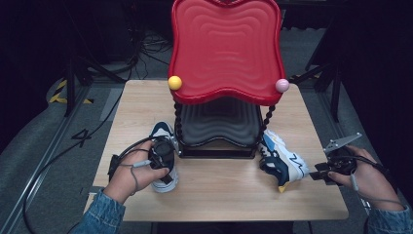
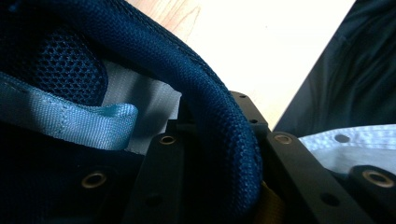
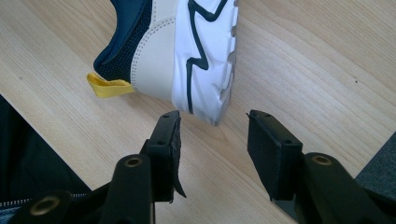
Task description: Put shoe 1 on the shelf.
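Surface: you're at a light wood-grain table (image 1: 224, 187), squarish, matte, pale planks with visible grain.
Room: dark all round; grey floor (image 1: 29, 146), black cables and stand legs behind the table, yellow-black tape strip at far left.
Rack: one two-tier shoe rack (image 1: 225, 48) at the table's far middle; glossy red wavy-ribbed top shelf, dark ribbed lower shelf, black beaded posts.
Knobs: two ball knobs on the red shelf's front corners, one yellow (image 1: 175, 82), one pink (image 1: 282, 85).
Shoes: two sneakers, navy mesh with white and cream panels, chunky white soles.
Left sneaker: left sneaker (image 1: 164, 161) sits just beside the rack's front-left post, under your left hand; padded navy collar (image 2: 219, 116) of woven mesh, light blue webbing loop (image 2: 70, 123), grey lining.
Right sneaker: right sneaker (image 1: 282, 161) lies tipped on its side by the rack's front-right corner; white sole with navy zigzag line (image 3: 205, 51), yellow heel tab (image 3: 107, 86).
Hands: two, denim sleeves, coming in from the bottom edge.
Left gripper: your left gripper (image 1: 163, 153) is over the left sneaker's opening; jaws pinch the padded collar between them, one inside the shoe, one outside.
Right gripper: your right gripper (image 3: 214, 135) hangs near the table's right edge, jaws spread, nothing between them; the right sneaker's heel is just ahead of the tips, not touching.
Gripper build: black metal jaw bars with brass-ringed holes, black rubbery pads; grey three-cornered plate (image 1: 342, 142) on the right one.
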`<state>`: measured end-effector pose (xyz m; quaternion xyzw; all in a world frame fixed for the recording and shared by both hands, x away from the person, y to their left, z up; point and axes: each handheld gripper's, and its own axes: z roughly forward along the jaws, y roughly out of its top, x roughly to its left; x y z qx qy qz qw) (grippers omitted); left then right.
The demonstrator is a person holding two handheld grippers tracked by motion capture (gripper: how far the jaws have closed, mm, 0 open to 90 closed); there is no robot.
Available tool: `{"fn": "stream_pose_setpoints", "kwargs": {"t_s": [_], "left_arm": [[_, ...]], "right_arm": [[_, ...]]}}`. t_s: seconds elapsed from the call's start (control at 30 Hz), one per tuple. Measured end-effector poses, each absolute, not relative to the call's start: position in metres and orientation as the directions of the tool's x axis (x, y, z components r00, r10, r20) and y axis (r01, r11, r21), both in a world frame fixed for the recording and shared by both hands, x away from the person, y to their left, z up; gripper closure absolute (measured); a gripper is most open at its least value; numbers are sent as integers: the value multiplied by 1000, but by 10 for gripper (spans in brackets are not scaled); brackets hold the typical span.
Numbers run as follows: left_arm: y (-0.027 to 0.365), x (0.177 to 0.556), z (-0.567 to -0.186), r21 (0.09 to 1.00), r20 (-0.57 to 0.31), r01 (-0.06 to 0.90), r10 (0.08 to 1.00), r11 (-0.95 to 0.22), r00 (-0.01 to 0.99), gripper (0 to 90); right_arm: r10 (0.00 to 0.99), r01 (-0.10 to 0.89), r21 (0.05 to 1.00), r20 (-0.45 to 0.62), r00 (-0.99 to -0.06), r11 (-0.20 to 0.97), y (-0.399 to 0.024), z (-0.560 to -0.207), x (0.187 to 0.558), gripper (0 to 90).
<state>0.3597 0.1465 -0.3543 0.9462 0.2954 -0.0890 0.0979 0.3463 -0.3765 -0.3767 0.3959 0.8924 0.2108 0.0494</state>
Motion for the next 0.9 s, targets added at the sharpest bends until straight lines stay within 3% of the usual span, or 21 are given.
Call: {"fn": "stream_pose_setpoints", "kwargs": {"t_s": [0.5,0.9], "left_arm": [[155,359,-292,168,-212,564,529,-808,822,757],[165,353,-247,172,-188,450,420,-876,888,752]], "right_arm": [[725,681,423,77,-684,598,-377,-375,345,555],[723,680,422,78,-687,600,-377,-376,345,556]]}}
